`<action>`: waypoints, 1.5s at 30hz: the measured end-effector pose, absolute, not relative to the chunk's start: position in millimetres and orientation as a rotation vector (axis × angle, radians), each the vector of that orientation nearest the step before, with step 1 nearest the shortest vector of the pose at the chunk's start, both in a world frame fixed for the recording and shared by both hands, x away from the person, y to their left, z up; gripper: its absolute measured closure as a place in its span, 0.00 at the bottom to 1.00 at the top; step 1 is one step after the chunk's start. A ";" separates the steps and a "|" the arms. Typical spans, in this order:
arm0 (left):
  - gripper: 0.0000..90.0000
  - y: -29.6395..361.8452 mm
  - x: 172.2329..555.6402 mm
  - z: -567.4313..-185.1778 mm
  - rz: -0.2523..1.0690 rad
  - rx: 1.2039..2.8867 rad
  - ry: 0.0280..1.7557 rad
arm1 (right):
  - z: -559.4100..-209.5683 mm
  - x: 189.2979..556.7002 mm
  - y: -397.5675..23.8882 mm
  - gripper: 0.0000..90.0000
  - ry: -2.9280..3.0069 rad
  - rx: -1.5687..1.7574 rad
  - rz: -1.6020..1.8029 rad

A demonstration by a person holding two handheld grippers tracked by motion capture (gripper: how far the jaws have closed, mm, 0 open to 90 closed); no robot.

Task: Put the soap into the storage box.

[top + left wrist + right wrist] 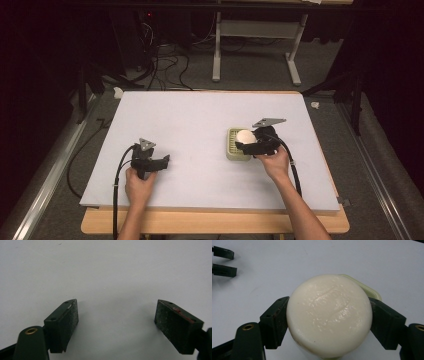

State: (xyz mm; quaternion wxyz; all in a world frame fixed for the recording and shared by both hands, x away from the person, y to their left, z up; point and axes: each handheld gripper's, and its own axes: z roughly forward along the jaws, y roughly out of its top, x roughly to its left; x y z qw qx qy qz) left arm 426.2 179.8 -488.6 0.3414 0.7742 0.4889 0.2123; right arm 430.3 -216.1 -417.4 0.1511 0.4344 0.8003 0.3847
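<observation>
right gripper (246, 144) clamps soap (329, 315) | over dish (232, 151)

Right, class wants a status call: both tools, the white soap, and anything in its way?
Left tool open, idle on bare mat. Right tool shut on round white soap, over pale green dish. Nothing in the way.

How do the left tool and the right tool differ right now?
The left tool stands open with nothing between its jaws; the right tool is shut on the round white soap. The left tool rests over bare white table; the right tool sits at the pale green dish. Both have black padded jaws.
</observation>
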 end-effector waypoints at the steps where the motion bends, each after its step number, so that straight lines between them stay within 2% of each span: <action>1: 0.22 179.8 426.2 -488.5 0.552 2.014 1.272 | -418.7 431.5 -215.5 0.27 2.300 1.242 1.100; 22: 0.22 179.7 426.1 -488.6 0.554 2.014 1.271 | -445.4 447.7 -196.2 0.27 2.329 1.253 0.957; 37: 0.22 179.7 426.1 -488.6 0.553 2.014 1.272 | -448.8 449.6 -194.5 0.26 2.355 1.252 0.942; 45: 0.22 179.6 426.0 -488.6 0.555 2.015 1.271 | -439.1 447.3 -197.4 0.25 2.298 1.241 0.997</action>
